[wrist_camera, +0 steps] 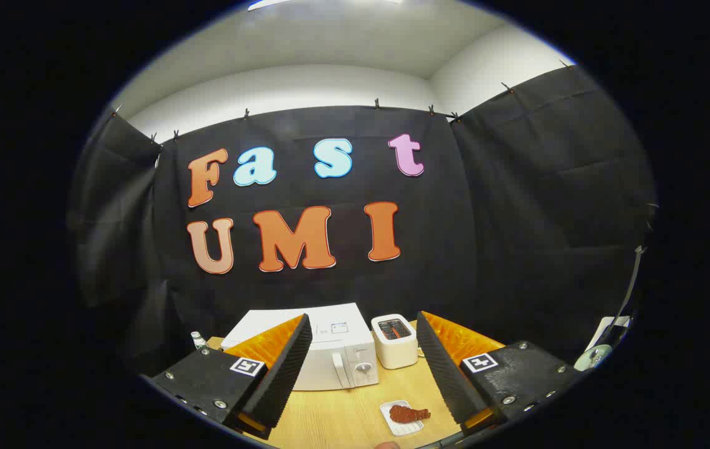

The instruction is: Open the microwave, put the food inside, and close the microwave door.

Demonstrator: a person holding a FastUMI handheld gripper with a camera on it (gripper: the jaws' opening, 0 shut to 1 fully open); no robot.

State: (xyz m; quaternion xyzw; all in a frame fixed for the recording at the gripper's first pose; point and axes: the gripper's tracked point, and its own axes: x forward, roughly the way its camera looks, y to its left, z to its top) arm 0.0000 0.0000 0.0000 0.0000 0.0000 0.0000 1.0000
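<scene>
The gripper (364,362) hangs above the tabletop (336,418) with its jaws spread wide and nothing between them. Beyond them sits the white microwave (330,352), door shut, its handle (343,370) upright beside the dial (364,368). A toaster (394,340) stands just beside it. Nearer, on a small white tray (399,421), lies the food (409,413), a browned piece, between the fingers and well short of the microwave. The door looks like the first job. I would bring the jaws down level with the handle, close one finger behind it, and pull along the door's swing, steadily, so the light oven does not slide.
</scene>
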